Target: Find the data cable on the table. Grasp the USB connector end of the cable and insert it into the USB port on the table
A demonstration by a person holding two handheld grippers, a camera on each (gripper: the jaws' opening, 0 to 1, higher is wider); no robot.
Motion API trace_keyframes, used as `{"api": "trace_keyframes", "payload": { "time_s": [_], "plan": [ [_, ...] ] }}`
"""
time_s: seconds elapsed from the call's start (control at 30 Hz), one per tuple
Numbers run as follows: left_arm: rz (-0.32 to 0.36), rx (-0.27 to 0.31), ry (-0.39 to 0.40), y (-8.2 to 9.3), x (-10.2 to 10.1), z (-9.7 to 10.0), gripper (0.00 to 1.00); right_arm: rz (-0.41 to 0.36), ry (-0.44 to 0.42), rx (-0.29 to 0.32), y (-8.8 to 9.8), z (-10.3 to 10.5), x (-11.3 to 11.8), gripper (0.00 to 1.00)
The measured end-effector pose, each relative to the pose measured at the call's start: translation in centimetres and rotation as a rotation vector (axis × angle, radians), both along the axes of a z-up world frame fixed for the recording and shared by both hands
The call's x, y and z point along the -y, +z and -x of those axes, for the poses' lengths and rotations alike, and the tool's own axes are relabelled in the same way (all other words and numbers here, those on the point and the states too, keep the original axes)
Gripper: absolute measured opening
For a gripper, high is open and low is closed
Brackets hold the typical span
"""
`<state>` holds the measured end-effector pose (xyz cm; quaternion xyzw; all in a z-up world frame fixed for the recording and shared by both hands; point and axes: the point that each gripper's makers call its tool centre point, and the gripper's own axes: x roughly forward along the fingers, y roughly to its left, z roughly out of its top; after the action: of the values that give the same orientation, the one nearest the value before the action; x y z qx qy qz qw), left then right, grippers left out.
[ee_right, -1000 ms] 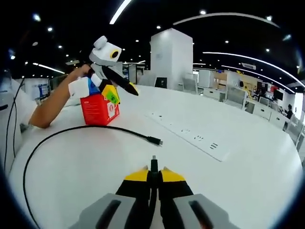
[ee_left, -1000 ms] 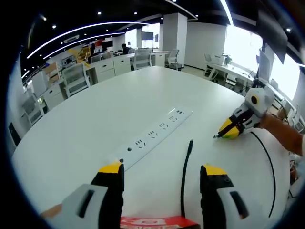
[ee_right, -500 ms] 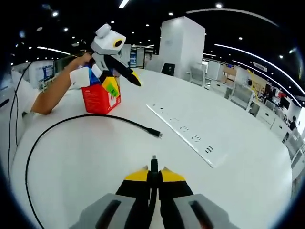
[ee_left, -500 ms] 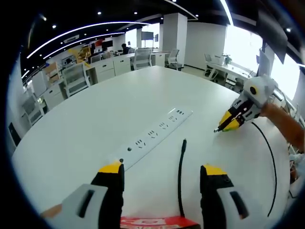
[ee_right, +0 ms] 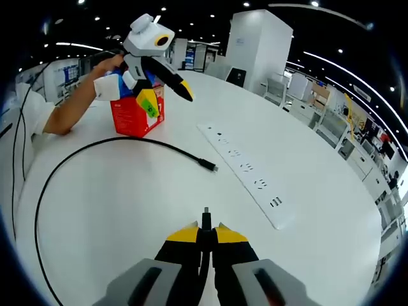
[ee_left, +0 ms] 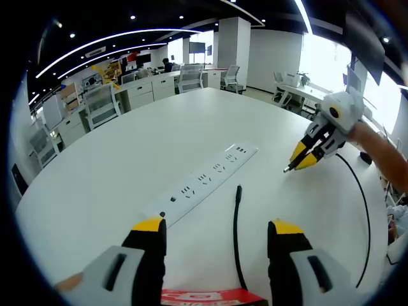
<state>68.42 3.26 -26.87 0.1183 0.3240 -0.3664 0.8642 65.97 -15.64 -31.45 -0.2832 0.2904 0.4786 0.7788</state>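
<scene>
A black data cable (ee_left: 234, 236) lies on the white table (ee_left: 127, 153), its free end (ee_left: 238, 188) close to a white power strip (ee_left: 204, 182). My left gripper (ee_left: 217, 226) is open with nothing between its jaws. In the left gripper view my right gripper (ee_left: 301, 159) hangs above the table right of the strip, shut on the cable's other end. In the right gripper view my right gripper (ee_right: 205, 231) is shut with a small connector (ee_right: 205, 217) poking out of it. There the cable (ee_right: 127, 141) loops to the left, and the power strip (ee_right: 248, 175) lies ahead on the right.
A red box (ee_right: 134, 111) stands at the table's left side under my open left gripper (ee_right: 167, 99), and a person's arm (ee_right: 70, 115) reaches in beside it. Its top edge (ee_left: 210, 297) shows below my left jaws. Desks and chairs (ee_left: 102, 102) stand beyond the table.
My right gripper has risen and swung toward the power strip, still holding the connector. The cable's free end on the table has slid a little toward the strip. The left gripper has not moved.
</scene>
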Motion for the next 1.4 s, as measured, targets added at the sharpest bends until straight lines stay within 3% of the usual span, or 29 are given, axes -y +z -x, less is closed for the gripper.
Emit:
{"api": "trace_keyframes", "payload": {
  "time_s": [0.9,1.4],
  "plan": [
    [0.0,0.0,0.0,-0.2,0.0,0.7,0.64,0.169,0.07,-0.035,-0.1,-2.6,0.5,0.09],
    [0.0,0.0,-0.001,-0.3,0.1,0.9,0.64,0.335,0.121,-0.038,-0.4,-4.2,1.7,0.09]
  ]
}}
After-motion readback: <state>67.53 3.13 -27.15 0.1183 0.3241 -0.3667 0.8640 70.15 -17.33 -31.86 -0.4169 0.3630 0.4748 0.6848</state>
